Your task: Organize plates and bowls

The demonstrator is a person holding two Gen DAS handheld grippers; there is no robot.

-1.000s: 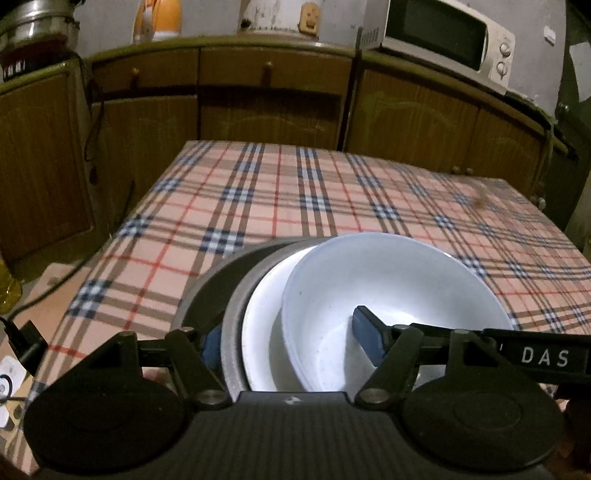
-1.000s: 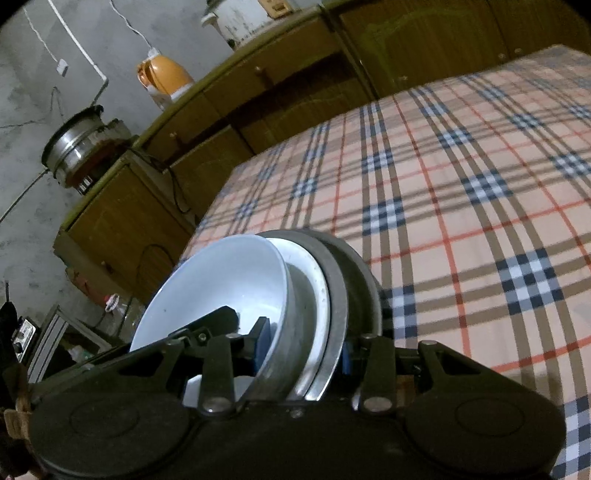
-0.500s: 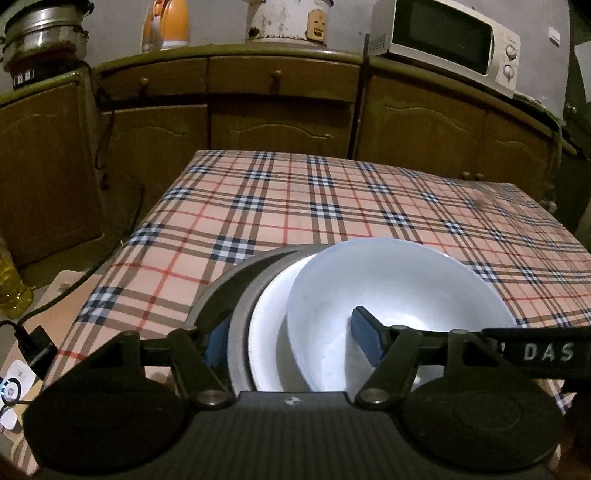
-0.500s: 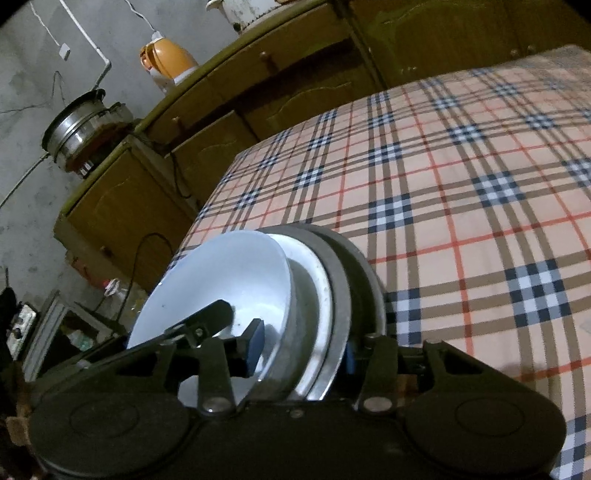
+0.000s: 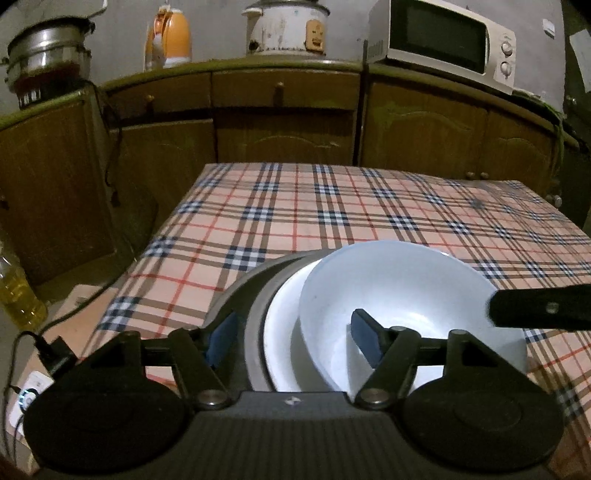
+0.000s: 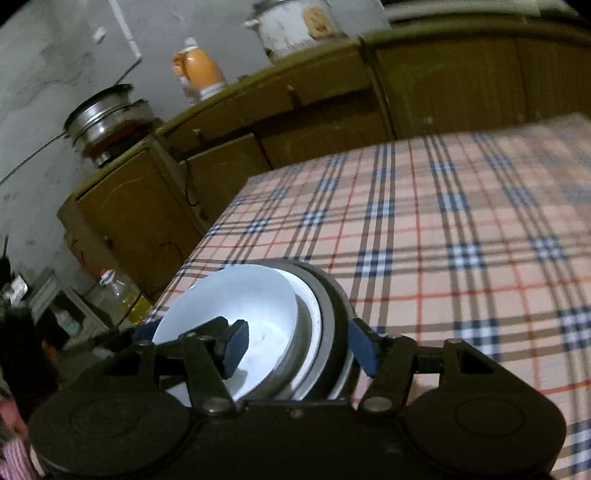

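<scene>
A stack of dishes is held above the plaid table [image 5: 332,206]: a white bowl [image 5: 402,291] in a white plate [image 5: 282,332] inside grey metal plates [image 5: 251,295]. My left gripper [image 5: 291,336] is shut on the stack's left rim, one blue pad outside, one inside the bowl. My right gripper [image 6: 301,347] is shut on the stack's [image 6: 321,310] opposite rim, with the white bowl [image 6: 236,299] on its left. The right gripper's finger shows as a dark bar [image 5: 539,308] in the left wrist view.
Brown cabinets [image 5: 288,122] run behind the table with a microwave [image 5: 443,37], a white cooker [image 5: 286,26], an orange kettle [image 5: 168,37] and a steel pot [image 5: 48,62]. An oil bottle [image 5: 16,291] and cables lie on the floor at left.
Both grippers have lifted the stack higher and pulled back; more cabinet and counter show. The right view has swung up and to the right.
</scene>
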